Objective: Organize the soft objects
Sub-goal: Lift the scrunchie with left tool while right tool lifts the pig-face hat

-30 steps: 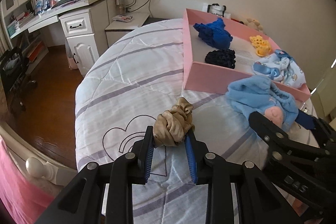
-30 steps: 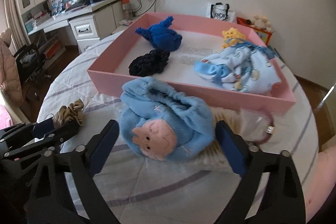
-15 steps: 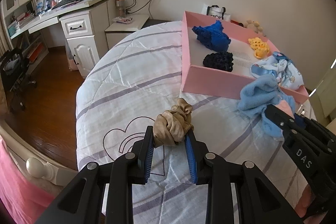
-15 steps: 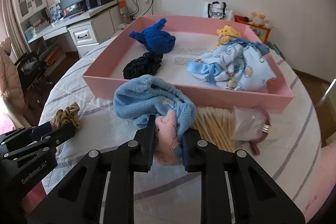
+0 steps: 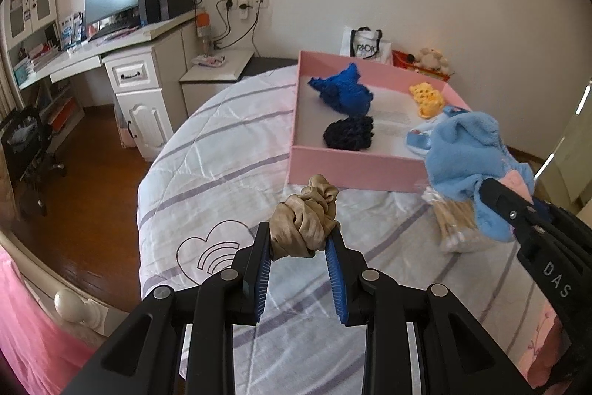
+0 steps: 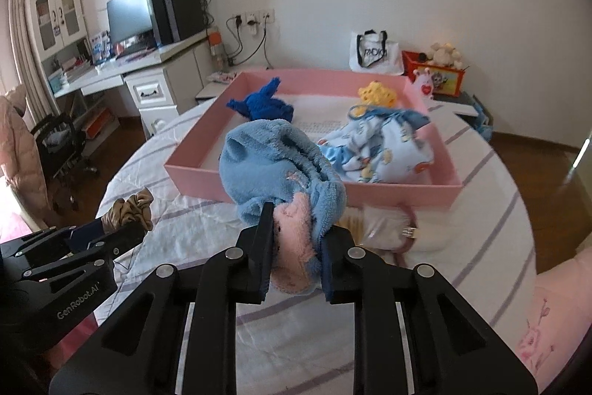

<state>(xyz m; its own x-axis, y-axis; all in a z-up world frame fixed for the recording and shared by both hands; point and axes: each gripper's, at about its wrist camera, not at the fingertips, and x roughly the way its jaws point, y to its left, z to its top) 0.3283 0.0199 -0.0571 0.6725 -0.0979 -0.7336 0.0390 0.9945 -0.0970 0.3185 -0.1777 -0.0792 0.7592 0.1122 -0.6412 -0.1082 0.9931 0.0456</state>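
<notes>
Soft objects lie across the striped bed (image 5: 207, 173), some already in the pink box (image 6: 436, 189) at its far side: a patterned baby cloth (image 6: 388, 150), a royal-blue knit (image 5: 344, 93), a black scrunchie (image 5: 349, 134), a yellow toy (image 6: 377, 93). Near the box, the right gripper (image 6: 296, 228) has its jaws clenched on a light-blue fleece piece (image 6: 273, 158), raised off the bed. Left gripper (image 5: 300, 239) jaws grasp a tan scrunchie (image 5: 307, 217).
</notes>
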